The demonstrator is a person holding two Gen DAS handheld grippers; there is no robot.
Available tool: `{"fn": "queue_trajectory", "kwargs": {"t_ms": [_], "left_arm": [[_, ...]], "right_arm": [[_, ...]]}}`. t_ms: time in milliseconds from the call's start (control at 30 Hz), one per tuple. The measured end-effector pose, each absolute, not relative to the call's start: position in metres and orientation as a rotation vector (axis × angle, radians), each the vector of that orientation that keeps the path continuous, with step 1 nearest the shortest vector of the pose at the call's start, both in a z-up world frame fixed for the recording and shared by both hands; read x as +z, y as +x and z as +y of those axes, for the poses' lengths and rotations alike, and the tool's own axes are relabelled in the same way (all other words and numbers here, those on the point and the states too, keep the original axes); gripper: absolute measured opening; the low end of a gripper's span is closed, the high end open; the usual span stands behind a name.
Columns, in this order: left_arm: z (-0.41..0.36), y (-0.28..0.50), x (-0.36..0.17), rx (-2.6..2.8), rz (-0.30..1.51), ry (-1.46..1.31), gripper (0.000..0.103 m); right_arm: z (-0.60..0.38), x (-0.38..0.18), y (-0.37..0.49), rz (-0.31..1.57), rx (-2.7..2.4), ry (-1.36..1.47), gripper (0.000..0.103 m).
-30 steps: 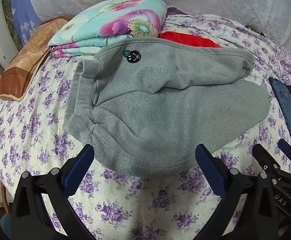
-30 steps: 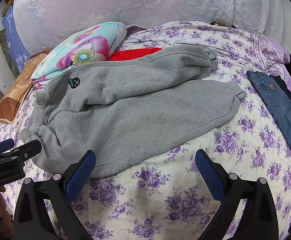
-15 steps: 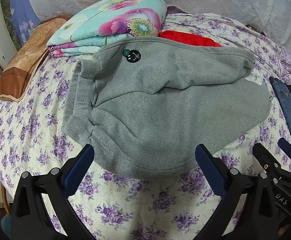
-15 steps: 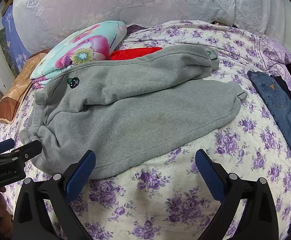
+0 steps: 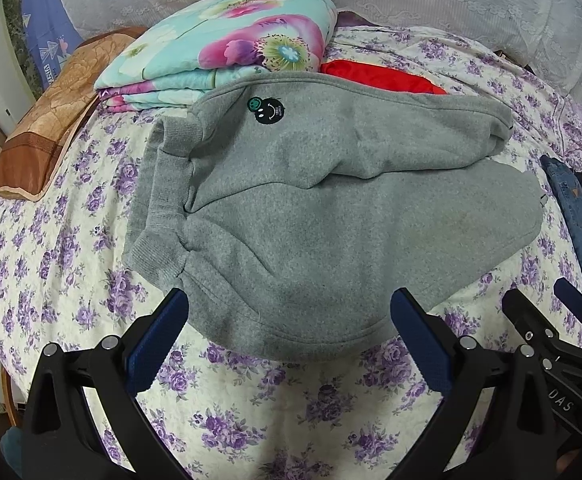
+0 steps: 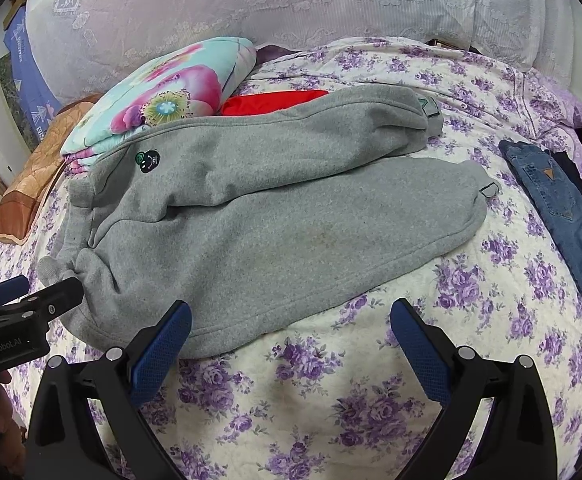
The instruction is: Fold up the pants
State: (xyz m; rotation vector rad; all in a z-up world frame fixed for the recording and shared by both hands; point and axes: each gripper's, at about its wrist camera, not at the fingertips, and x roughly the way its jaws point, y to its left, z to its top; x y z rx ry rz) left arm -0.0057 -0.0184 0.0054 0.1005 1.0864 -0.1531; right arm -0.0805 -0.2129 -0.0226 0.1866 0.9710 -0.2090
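Purple-flowered quilted bedding (image 5: 51,280) covers the bed, and the grey fleece sweatpants (image 5: 331,216) lie spread across its middle, waistband on the left, both legs running right. Behind the sweatpants, a folded turquoise floral blanket (image 5: 231,48) sits against their far edge, and a red garment (image 5: 375,76) is mostly hidden by the upper leg. Right of the sweatpants, blue denim jeans (image 6: 563,208) are cut off by the frame edge. The left claw (image 5: 289,344) hovers released at the pants' near hem; the right claw (image 6: 291,344) is likewise spread, gripping nothing, just beside that hem.
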Motion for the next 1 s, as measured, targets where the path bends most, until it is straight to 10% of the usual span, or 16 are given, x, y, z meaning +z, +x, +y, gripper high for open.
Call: {"fn": "queue_trajectory", "kwargs": {"t_ms": [1000], "left_arm": [[-0.005, 0.018, -0.027, -0.189, 1.178, -0.002, 0.099]], "right_arm": [[-0.22, -0.035, -0.077, 1.002, -0.221, 0.212, 0.1]]}}
